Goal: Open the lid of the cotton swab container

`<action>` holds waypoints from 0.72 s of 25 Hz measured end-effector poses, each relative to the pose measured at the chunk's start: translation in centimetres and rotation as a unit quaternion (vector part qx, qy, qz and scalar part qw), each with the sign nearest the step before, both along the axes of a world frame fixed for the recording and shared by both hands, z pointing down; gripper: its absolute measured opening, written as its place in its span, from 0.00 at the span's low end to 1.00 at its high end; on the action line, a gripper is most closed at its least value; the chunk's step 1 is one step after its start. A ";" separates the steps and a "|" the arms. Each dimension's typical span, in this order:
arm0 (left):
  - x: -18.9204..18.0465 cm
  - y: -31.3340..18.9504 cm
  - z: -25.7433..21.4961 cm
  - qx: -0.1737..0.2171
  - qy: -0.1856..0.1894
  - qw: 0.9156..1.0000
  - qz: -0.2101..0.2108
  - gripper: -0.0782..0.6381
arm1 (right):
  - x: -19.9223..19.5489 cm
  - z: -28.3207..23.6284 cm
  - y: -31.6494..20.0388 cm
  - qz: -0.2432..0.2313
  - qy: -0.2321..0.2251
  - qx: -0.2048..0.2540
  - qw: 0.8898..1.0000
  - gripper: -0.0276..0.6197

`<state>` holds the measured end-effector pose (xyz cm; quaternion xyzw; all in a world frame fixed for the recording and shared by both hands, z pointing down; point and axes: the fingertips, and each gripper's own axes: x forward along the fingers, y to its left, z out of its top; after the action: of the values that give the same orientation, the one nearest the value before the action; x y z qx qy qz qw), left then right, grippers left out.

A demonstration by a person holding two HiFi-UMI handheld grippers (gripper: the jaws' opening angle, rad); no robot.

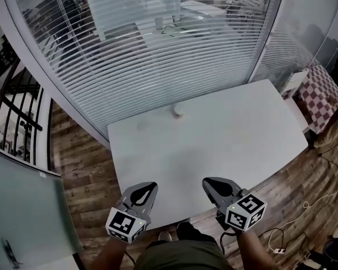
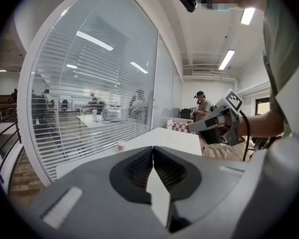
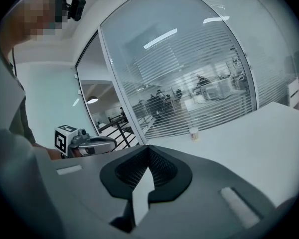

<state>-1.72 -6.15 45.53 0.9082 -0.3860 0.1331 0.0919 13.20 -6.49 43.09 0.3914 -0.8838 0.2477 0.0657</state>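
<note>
Two grey tongs pressed together, left tongs and right tongs, risk toppling the small white cotton swab container far across the white counter unless spread.

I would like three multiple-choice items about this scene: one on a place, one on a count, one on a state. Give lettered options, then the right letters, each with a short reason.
1. Where on the white table does the cotton swab container stand?
A. between the two tongs
B. at the near right corner
C. at the far edge, by the glass wall

2. How many containers stand on the table?
A. one
B. three
C. five

3. How are the left tongs and the right tongs?
A. both open
B. both shut, holding nothing
C. both shut on the container

Key: 1 C, as the head view shows it far from both tongs; 2 A, since only one shows; 3 B, as each gripper view shows the tips meeting with nothing between.
</note>
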 end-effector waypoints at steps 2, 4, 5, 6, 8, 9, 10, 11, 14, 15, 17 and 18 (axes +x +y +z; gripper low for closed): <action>0.6 -1.3 0.5 -0.005 -0.006 1.000 -0.007 0.12 | 0.6 0.2 -1.3 -0.006 -0.001 -0.002 1.000 0.06; 1.2 -2.6 1.0 -0.008 -0.010 1.000 -0.012 0.12 | 1.2 0.4 -2.7 -0.011 -0.002 -0.003 1.000 0.06; 1.5 -3.2 1.2 -0.009 -0.013 1.000 -0.014 0.12 | 1.4 0.6 -3.4 -0.014 -0.004 -0.004 1.000 0.06; 1.8 -3.8 1.4 -0.011 -0.016 1.000 -0.016 0.12 | 1.7 0.7 -3.9 -0.016 -0.006 -0.005 1.000 0.06; 2.2 -4.8 1.8 -0.013 -0.023 0.999 -0.019 0.12 | 2.0 0.9 -4.9 -0.020 -0.010 -0.008 1.000 0.06; 2.3 -5.4 2.0 -0.014 -0.026 0.999 -0.020 0.12 | 2.3 1.1 -5.3 -0.022 -0.013 -0.010 1.000 0.06; 2.5 -5.9 2.1 -0.015 -0.027 0.999 -0.022 0.12 | 2.5 1.3 -5.7 -0.024 -0.016 -0.011 1.000 0.06; 2.6 -6.4 2.3 -0.016 -0.028 0.999 -0.024 0.12 | 2.7 1.5 -6.1 -0.026 -0.017 -0.013 0.999 0.06; 2.8 -7.7 2.8 -0.020 -0.035 0.999 -0.025 0.12 | 3.2 1.8 -7.3 -0.028 -0.017 -0.018 0.999 0.06; 2.8 -8.2 3.0 -0.021 -0.038 0.999 -0.024 0.12 | 3.4 2.0 -7.6 -0.028 -0.018 -0.019 0.999 0.06; 3.0 -9.1 3.5 -0.022 -0.044 0.999 -0.020 0.12 | 3.7 2.4 -8.2 -0.028 -0.021 -0.023 0.999 0.06; 3.2 -9.6 3.6 -0.022 -0.046 0.999 -0.018 0.12 | 3.9 2.6 -8.5 -0.027 -0.021 -0.026 0.999 0.06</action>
<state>1.45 -15.77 49.15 0.8916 -0.4034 0.1814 0.0966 17.08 -14.97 45.73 0.3602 -0.8886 0.2768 0.0635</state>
